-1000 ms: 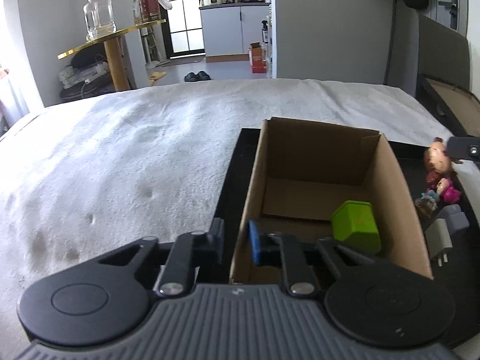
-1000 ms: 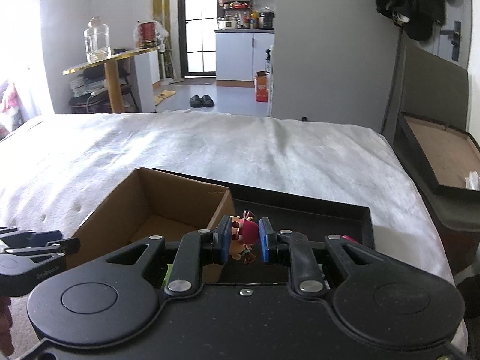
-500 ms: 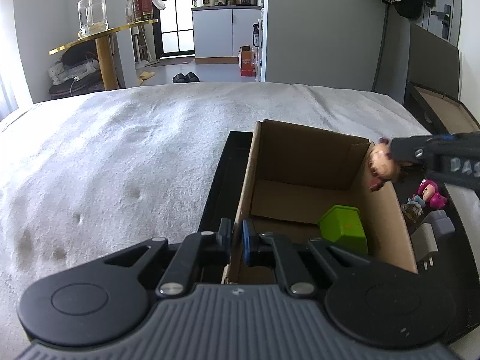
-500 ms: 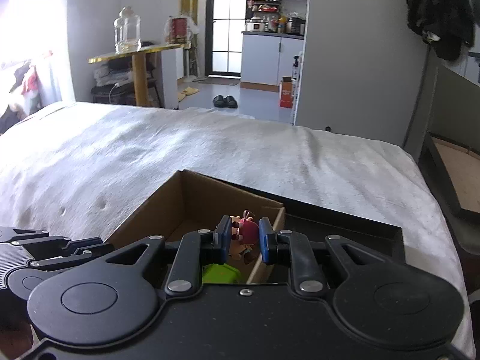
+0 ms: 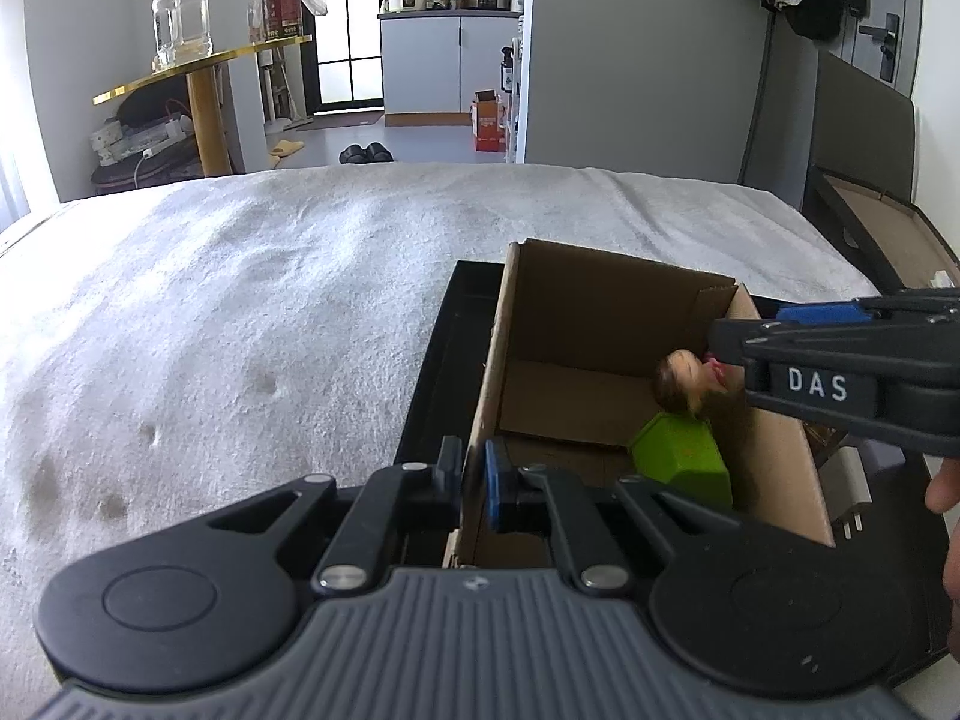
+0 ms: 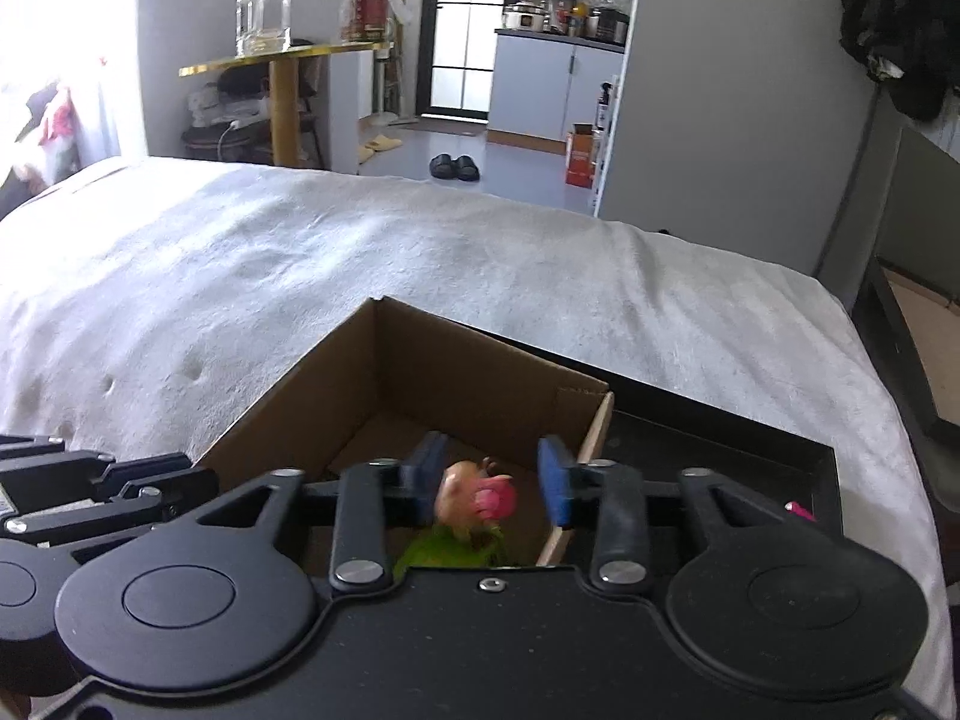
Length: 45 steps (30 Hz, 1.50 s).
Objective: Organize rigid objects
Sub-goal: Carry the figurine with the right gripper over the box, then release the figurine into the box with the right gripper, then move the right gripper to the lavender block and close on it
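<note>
Inside cardboard box [image 5: 606, 324], green block [image 5: 684, 462] under small doll [image 6: 474, 495]; my right gripper [image 6: 495, 480] spread wide around doll. My left gripper [image 5: 474, 477] pinching box's near wall. White plug [image 5: 849, 480] half hidden behind box.

White letters "DAS" stand on the right tool's [image 5: 720, 354] black side.

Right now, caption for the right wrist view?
Right gripper open over box, doll dropping toward green block.
</note>
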{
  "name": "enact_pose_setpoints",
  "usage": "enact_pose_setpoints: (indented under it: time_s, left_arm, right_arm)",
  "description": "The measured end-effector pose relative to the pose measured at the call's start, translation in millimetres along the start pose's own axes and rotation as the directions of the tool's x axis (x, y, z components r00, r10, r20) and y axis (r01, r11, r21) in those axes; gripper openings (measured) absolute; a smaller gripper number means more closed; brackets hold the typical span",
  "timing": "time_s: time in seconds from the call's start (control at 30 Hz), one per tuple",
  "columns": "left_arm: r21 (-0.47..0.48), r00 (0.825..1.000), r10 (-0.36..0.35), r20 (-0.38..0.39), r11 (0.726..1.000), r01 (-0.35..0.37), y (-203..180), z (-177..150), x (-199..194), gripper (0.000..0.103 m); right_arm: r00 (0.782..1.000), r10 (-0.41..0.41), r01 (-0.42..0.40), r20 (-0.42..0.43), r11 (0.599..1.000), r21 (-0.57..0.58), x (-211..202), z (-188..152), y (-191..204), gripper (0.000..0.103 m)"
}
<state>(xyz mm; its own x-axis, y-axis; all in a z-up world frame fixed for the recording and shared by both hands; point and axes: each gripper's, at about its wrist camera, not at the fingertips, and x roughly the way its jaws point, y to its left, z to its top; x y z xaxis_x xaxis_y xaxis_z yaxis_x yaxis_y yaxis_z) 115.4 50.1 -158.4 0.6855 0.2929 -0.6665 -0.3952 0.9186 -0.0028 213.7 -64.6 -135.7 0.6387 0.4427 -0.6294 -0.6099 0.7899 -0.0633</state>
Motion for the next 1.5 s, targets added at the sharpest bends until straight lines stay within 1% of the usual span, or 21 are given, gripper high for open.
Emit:
enact_pose_setpoints:
  time_s: [0.13, 0.57, 0.7, 0.83, 0.97, 1.13, 1.3, 1.37, 1.4, 1.43, 1.47, 1.5]
  left_arm:
    - [0.005, 1.000, 0.003, -0.001, 1.000, -0.003, -2, 1, 0, 0.007]
    - [0.022, 0.999, 0.033, -0.015, 0.999, -0.032, -8, 4, 1, 0.007]
    - [0.024, 0.999, 0.041, -0.022, 0.999, -0.040, -9, 6, 1, 0.008]
    - [0.020, 0.999, 0.050, -0.021, 0.999, -0.050, -10, 5, 3, 0.008]
    - [0.028, 0.998, 0.061, -0.025, 0.998, -0.060, -13, 5, 3, 0.008]
    - [0.041, 0.997, 0.076, -0.026, 0.996, -0.075, -16, 6, 5, 0.008]
    - [0.047, 0.995, 0.089, -0.038, 0.995, -0.088, -18, 9, 5, 0.013]
    - [0.048, 0.994, 0.096, -0.049, 0.994, -0.093, -19, 11, 6, 0.018]
    - [0.048, 0.994, 0.101, -0.052, 0.994, -0.098, -20, 12, 6, 0.026]
    - [0.048, 0.993, 0.107, -0.053, 0.993, -0.104, -21, 13, 6, 0.038]
    - [0.050, 0.992, 0.115, -0.052, 0.992, -0.112, -22, 14, 5, 0.044]
    - [0.053, 0.991, 0.125, -0.047, 0.991, -0.122, -23, 14, 5, 0.055]
  right_arm:
    - [1.000, -0.006, 0.006, -0.017, 1.000, 0.031, -2, -6, -6, 0.041]
    - [0.999, -0.028, 0.031, -0.026, 0.993, 0.116, -19, -20, -40, 0.041]
    - [0.999, -0.041, 0.045, -0.035, 0.990, 0.137, -20, -26, -50, 0.044]
    - [0.998, -0.057, 0.062, -0.037, 0.986, 0.153, -23, -33, -60, 0.052]
    - [0.996, -0.066, 0.074, -0.053, 0.984, 0.160, -20, -39, -68, 0.052]
    - [0.996, -0.073, 0.081, -0.051, 0.981, 0.178, -22, -45, -76, 0.057]
    - [0.996, -0.069, 0.080, -0.063, 0.977, 0.197, -20, -49, -83, 0.058]
    - [0.996, -0.069, 0.080, -0.062, 0.976, 0.200, -20, -50, -85, 0.059]
    - [0.996, -0.068, 0.079, -0.061, 0.976, 0.204, -20, -51, -87, 0.059]
    - [0.996, -0.066, 0.078, -0.061, 0.975, 0.207, -20, -51, -88, 0.060]
    - [0.996, -0.066, 0.078, -0.061, 0.975, 0.210, -20, -52, -89, 0.061]
    - [0.996, -0.067, 0.079, -0.062, 0.974, 0.211, -20, -53, -89, 0.062]
